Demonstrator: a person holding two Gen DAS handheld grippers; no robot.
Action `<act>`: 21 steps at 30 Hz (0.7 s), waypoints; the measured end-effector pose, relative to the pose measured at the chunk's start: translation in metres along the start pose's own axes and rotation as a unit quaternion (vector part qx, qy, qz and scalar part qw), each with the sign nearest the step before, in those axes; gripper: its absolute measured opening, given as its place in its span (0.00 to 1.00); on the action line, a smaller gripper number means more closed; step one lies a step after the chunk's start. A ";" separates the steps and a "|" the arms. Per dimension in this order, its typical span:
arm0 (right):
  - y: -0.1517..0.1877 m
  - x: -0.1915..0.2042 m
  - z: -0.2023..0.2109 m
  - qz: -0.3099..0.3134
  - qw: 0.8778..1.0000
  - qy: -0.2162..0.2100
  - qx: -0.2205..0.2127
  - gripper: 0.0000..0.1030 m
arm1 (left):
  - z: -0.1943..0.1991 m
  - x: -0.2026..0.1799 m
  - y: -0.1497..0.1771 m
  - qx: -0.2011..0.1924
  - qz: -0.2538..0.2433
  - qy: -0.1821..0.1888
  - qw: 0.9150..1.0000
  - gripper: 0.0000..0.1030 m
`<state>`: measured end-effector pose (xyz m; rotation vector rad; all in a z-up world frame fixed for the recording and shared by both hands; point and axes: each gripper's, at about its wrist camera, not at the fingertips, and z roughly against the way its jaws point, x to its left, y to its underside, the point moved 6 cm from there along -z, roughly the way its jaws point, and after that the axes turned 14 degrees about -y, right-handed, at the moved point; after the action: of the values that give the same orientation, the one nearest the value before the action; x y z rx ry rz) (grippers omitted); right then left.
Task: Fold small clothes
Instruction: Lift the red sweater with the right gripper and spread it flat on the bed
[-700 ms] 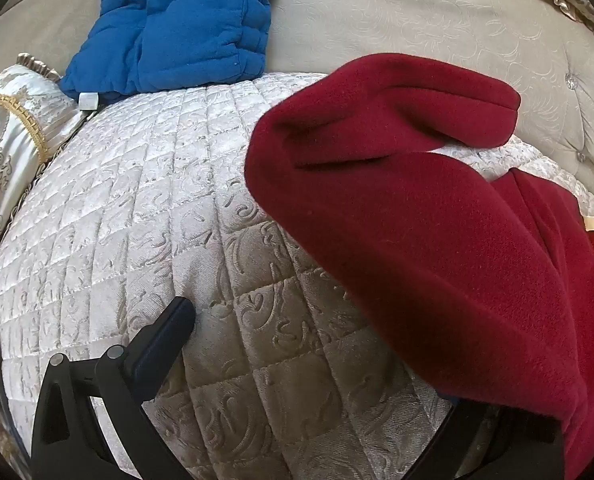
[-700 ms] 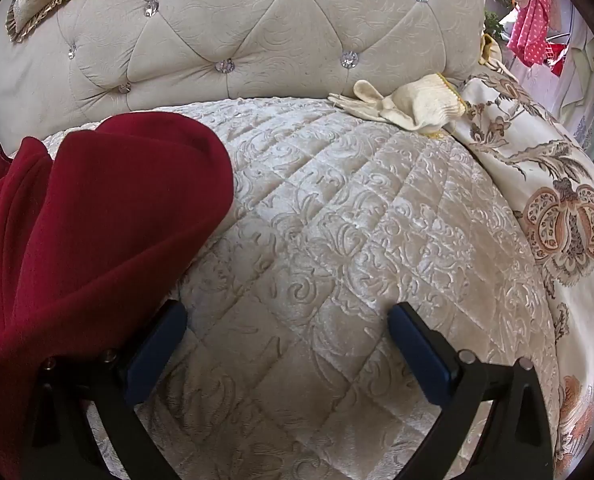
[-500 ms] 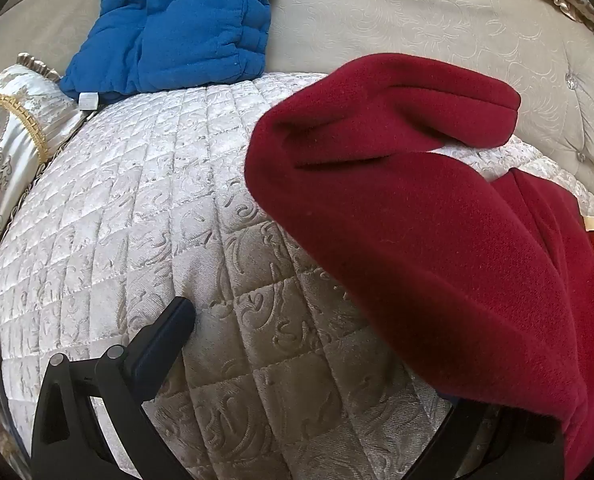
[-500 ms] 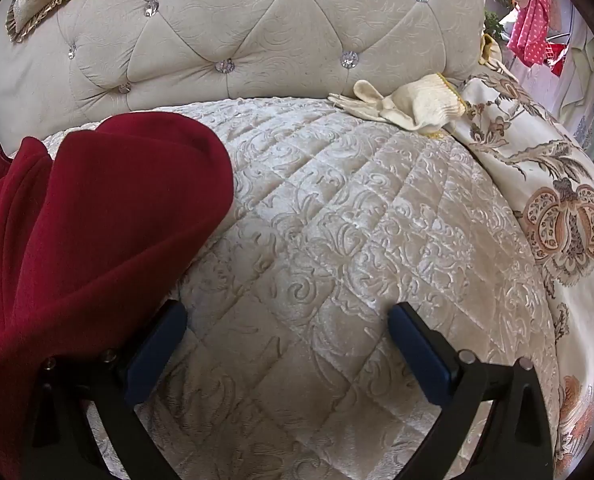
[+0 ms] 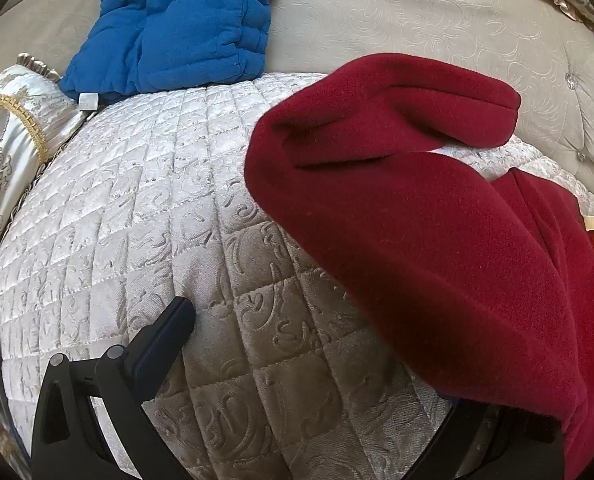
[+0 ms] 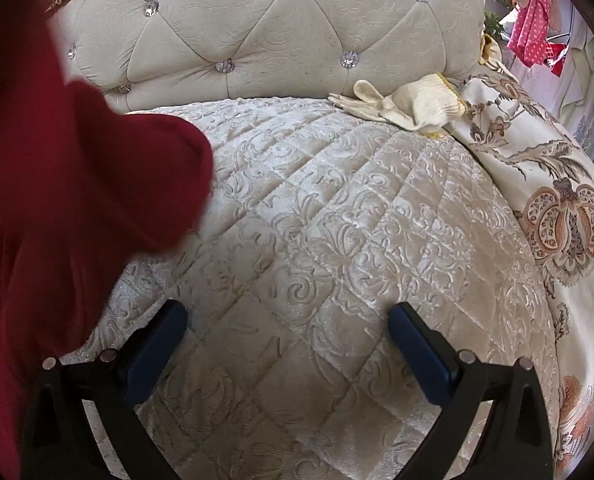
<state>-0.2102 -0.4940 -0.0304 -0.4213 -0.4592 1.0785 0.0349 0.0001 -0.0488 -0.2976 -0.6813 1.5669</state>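
The red garment (image 5: 437,216) lies in a soft heap on the quilted sofa seat (image 5: 145,208), between the two tools, so each one can reach a side of it. It is not flat yet; one part curls over itself near the back, so the folding looks hardly begun. The left gripper (image 5: 321,360) has its fingers spread wide, and the red cloth drapes over the right one, hiding its tip, so it is hard to say if the cloth just rests there. Nothing seems pinched. The right gripper (image 6: 287,340) also has its fingers wide apart, with only bare seat between them; the red cloth sits just beside its left finger and looks blurry there. A blue quilted cloth (image 5: 177,24) leans at the back, maybe put aside. A pair of pale gloves (image 6: 405,102) lies near the tufted sofa back (image 6: 281,32), well away. The far edges of the red garment are cut off, so its shape is hard to tell.
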 end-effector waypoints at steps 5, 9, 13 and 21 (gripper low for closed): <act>0.000 0.000 0.000 0.000 1.000 0.000 0.000 1.00 | 0.000 0.000 0.000 0.000 0.000 0.000 1.000 0.84; 0.001 0.000 0.000 0.000 1.000 0.000 0.000 1.00 | 0.000 0.000 0.000 0.000 0.000 -0.001 1.000 0.84; 0.001 -0.001 0.001 0.000 1.000 -0.001 0.000 1.00 | 0.000 0.000 0.000 0.000 -0.001 0.000 1.000 0.84; -0.004 -0.002 -0.001 0.001 1.000 0.002 0.001 1.00 | 0.023 0.020 0.007 0.011 -0.007 0.014 1.000 0.54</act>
<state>-0.2075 -0.4973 -0.0290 -0.4230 -0.4546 1.0794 0.0139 0.0143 -0.0305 -0.2973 -0.6442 1.5537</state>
